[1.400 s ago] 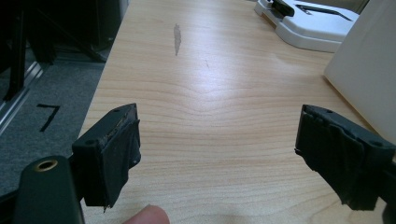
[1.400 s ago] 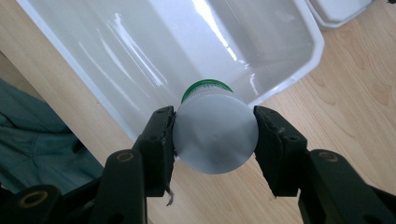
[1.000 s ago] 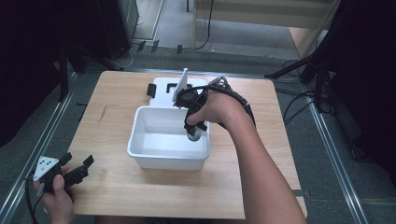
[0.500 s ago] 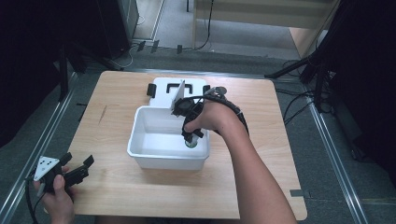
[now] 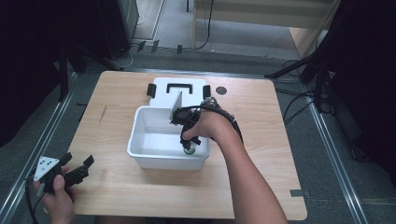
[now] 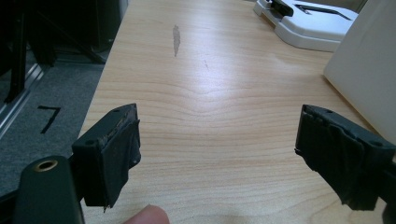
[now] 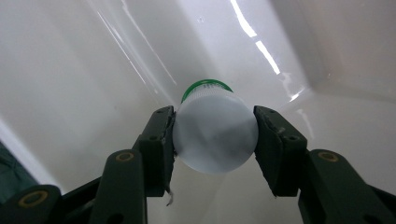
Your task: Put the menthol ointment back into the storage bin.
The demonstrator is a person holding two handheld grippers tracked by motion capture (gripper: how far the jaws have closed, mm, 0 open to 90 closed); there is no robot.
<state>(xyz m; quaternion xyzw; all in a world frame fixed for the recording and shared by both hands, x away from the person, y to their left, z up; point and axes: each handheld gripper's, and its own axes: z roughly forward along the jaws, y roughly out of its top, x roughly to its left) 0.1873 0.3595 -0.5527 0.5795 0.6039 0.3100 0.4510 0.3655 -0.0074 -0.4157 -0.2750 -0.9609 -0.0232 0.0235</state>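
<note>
**Right gripper clamped on a small bottle down in the white bin**

While the person's left hand (image 5: 56,193) rests at the near left corner of the pale wooden table (image 5: 116,98), the left gripper (image 5: 74,171) it holds sits low over the edge w/ its black jaws wide apart and nothing between them. From the left gripper view, the two pads (image 6: 116,154) frame bare wood grain; a fingertip shows at the bottom edge, and a dark smudge (image 6: 176,39) marks the tabletop further off.

Mid-table sits a white rectangular plastic bin (image 5: 154,161), open at the top. Just behind it, touching or nearly so (can't tell), lies a flat white plastic lid w/ black latches and a black handle outline (image 5: 180,88).

Right of centre, the person's right hand (image 5: 210,126) and forearm reach in from the bottom, pointing the right gripper (image 5: 189,147) down into the bin's near right part. In the right gripper view its jaws are closed on a small white round bottle w/ a green cap (image 7: 215,133), one pad on each side, cap end toward the bin floor. A small dark round mark (image 5: 221,90) sits on the table beside the lid's right end.
</note>
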